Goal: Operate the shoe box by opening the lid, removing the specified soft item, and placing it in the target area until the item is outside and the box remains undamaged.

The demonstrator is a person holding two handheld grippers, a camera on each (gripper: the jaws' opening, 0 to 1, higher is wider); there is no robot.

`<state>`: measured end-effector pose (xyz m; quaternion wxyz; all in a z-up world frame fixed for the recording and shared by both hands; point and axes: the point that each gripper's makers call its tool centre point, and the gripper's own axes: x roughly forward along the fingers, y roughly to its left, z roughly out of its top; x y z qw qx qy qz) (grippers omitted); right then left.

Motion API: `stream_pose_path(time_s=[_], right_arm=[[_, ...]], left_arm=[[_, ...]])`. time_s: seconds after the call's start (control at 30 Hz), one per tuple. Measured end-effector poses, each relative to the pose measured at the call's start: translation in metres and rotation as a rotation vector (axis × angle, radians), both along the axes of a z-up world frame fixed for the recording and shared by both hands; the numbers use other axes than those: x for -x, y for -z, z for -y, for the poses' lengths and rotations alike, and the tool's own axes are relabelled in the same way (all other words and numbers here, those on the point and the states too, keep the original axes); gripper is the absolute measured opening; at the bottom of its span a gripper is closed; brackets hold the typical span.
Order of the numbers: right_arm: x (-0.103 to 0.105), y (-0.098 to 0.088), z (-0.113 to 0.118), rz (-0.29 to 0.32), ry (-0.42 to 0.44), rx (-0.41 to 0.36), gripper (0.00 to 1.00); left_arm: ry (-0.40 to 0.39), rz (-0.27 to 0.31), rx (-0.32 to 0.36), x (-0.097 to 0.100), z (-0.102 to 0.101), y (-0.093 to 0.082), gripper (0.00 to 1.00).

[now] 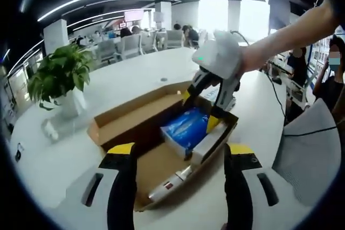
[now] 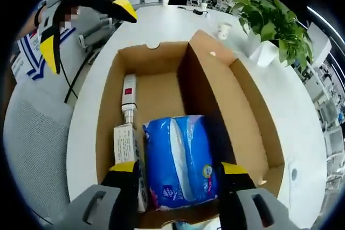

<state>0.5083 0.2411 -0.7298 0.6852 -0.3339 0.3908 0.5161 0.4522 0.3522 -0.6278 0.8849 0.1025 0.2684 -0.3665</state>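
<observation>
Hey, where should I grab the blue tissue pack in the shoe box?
Grip the blue tissue pack across its two long sides, coming from above. It lies flat in the open box, and the right gripper already straddles its near end.

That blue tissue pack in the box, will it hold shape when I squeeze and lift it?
Probably not: the blue tissue pack looks soft and plastic-wrapped, so it should dent between the right gripper jaws. Its glossy film may slip. It likely lifts lightly from the shoe box.

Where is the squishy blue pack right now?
In the right gripper view, the blue pack lies inside the open box, between the right tongs, with a small white carton beside it.
</observation>
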Motion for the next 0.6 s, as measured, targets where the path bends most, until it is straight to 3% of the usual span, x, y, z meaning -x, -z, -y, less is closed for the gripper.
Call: stream_pose_path(time_s=[0.17,0.5,0.6], right_arm=[[-0.001,0.008,-0.002,-0.005,-0.045,0.031,0.59],[-0.003,0.030,-0.009,-0.042,-0.104,0.085,0.58],[-0.002,0.037,-0.009,-0.022,-0.175,0.134,0.59]], left_arm=[[-0.011,-0.013,0.034,0.000,-0.002,-0.002,0.67],[-0.016,-0.022,0.040,-0.004,-0.006,0.001,0.68],[-0.012,-0.028,0.033,-0.003,-0.007,0.004,0.68]])
